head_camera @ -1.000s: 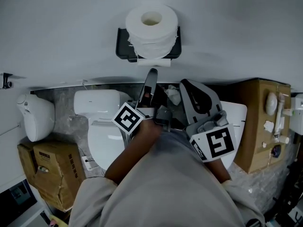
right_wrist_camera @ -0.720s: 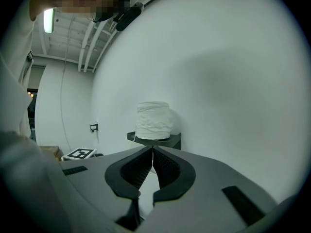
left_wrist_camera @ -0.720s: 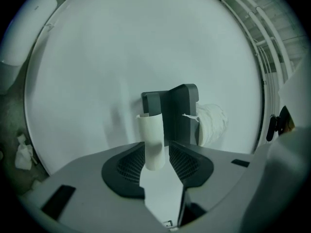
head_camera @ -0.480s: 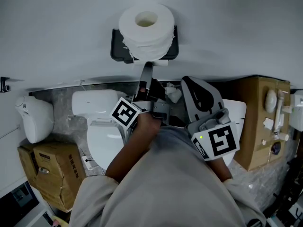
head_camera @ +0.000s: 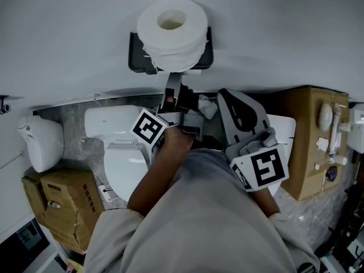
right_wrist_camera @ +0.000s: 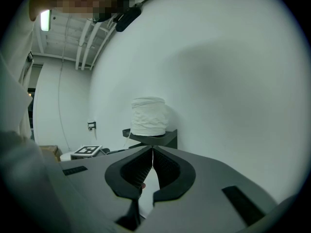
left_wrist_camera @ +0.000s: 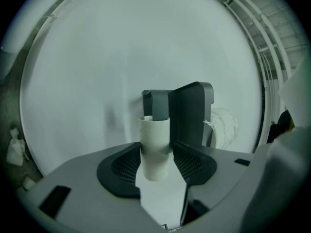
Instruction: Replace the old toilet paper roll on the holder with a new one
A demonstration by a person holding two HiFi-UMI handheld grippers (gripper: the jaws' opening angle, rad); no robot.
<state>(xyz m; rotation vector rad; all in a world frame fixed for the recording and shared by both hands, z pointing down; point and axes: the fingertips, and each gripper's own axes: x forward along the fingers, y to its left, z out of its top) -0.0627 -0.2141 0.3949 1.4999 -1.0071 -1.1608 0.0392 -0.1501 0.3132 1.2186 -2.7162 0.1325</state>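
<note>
- As the person leans over and looks down, a grey sleeve fills the nearest spot, well below the holder.
- The right gripper comes next, below the holder and a bit to the right. Its jaws are pressed together and nothing is in them. The holder shows straight ahead of it.
- The left gripper reaches up just under the holder. Its jaws have just been opening and they stand apart.
- A bare cardboard tube stands between those jaws. One pad sits right at its side and the other is a tiny bit off, so the tube is not squeezed.
- A dark bar of the holder is right at the tube's top end. I cannot tell if the bar goes inside it.
- The holder is black and sticks out from the white wall.
- A big new roll of toilet paper stands on top of the holder, with its hole facing up.
- Far down, a white toilet sits below the holder and to the left.
- A brown box stands below the holder and well to the right, and another box lies far down to the left, past the toilet.
</note>
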